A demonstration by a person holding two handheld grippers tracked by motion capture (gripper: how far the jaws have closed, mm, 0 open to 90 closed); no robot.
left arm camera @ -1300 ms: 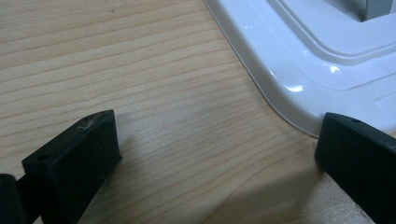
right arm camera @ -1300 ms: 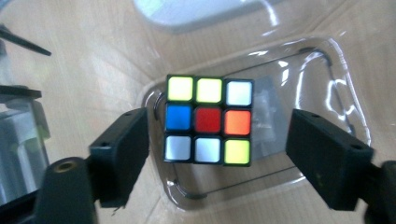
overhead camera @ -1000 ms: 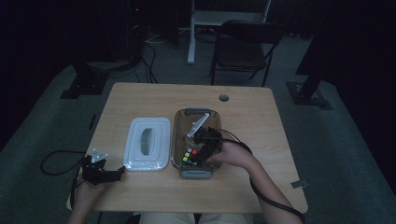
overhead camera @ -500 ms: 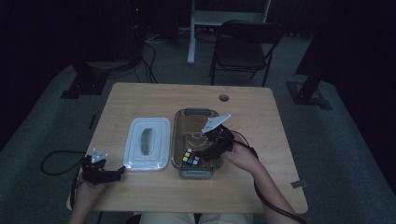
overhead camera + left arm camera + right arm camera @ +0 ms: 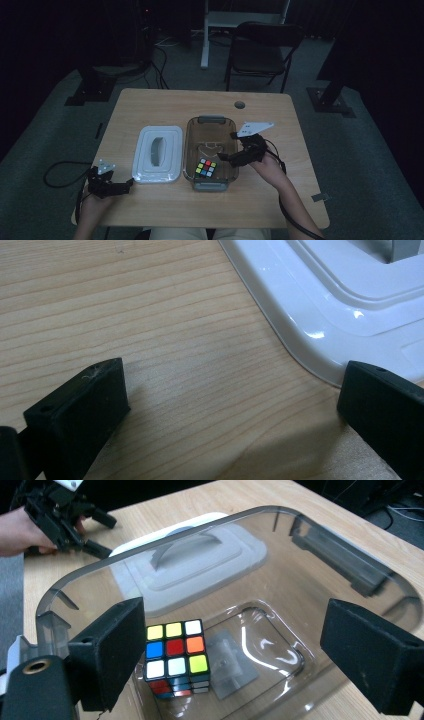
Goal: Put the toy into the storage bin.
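So we've got the cube sitting inside the clear bin, down at the near end of it, colours up, resting on the bin's floor. Our right gripper hangs at the bin's right rim, just over the edge, pointing in toward the cube. Its jaws have just been opening and now stand wide apart with nothing between them; in the right gripper view the cube sits low by one jaw, apart from the pads, so we're not holding it. A faint moulded patch shows on the bin's floor right beside the cube.

The white lid lies flat on the worktop just left of the bin, handle up, close to the bin's wall; we can't tell if they touch.

Our left gripper rests on the worktop left of the bin, past the lid's near corner. Its jaws are spread wide too, empty, with bare wood between them, and in the left gripper view the lid's rounded corner sits just beside one jaw.

A small round hole in the worktop lies beyond the bin's far end.
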